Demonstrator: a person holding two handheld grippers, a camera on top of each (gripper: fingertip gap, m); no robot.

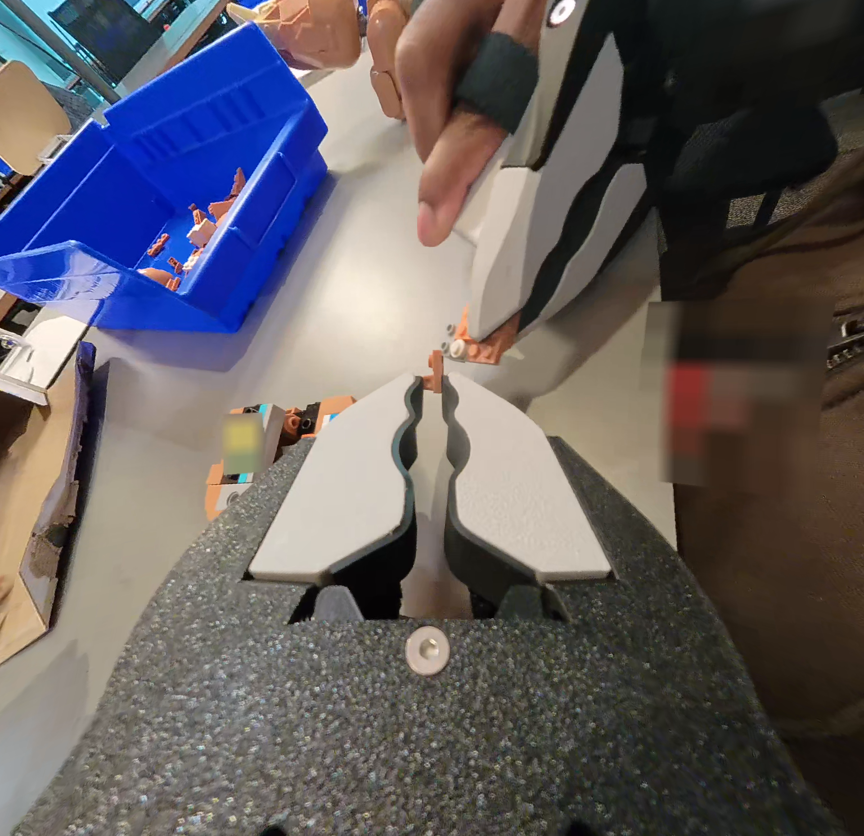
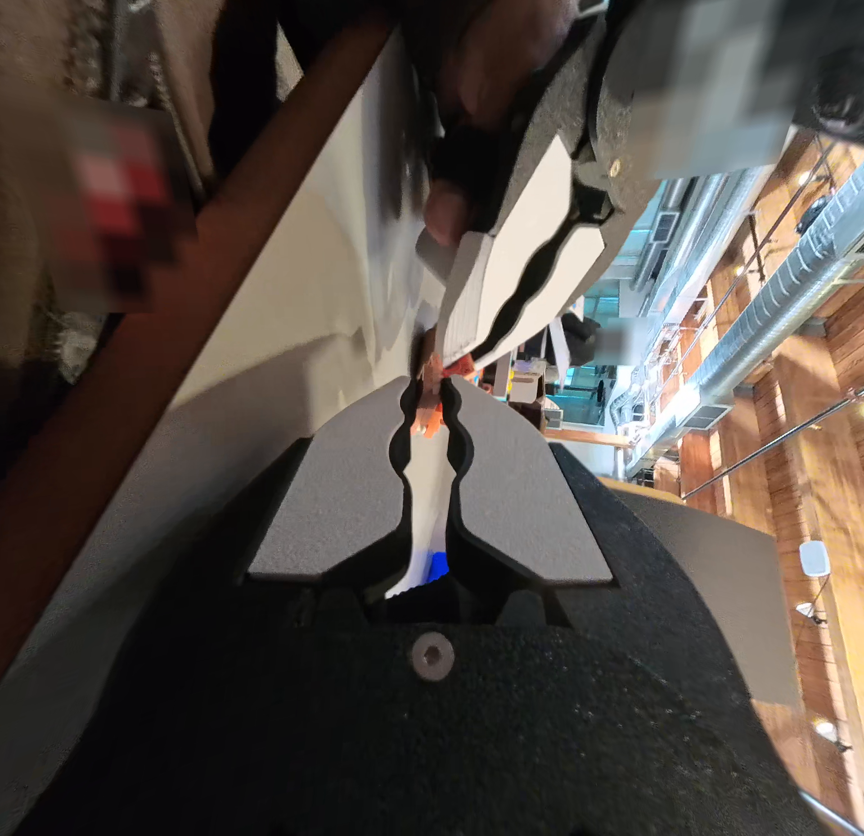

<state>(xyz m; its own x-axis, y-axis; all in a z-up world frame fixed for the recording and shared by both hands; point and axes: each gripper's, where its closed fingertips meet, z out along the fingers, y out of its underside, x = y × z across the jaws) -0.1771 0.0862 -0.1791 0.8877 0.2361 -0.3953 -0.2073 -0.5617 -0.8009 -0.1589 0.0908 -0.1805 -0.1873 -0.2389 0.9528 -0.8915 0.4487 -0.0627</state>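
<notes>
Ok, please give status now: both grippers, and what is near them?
Left gripper shut on small brown brick. Right gripper shut on brown-and-grey brick cluster. Pieces nearly touching. Blue bin far left.

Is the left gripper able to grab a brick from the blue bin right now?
Probably not yet. The left gripper is shut on a small orange brick piece, so its fingers are full. The blue bin sits open off to its left.
</notes>
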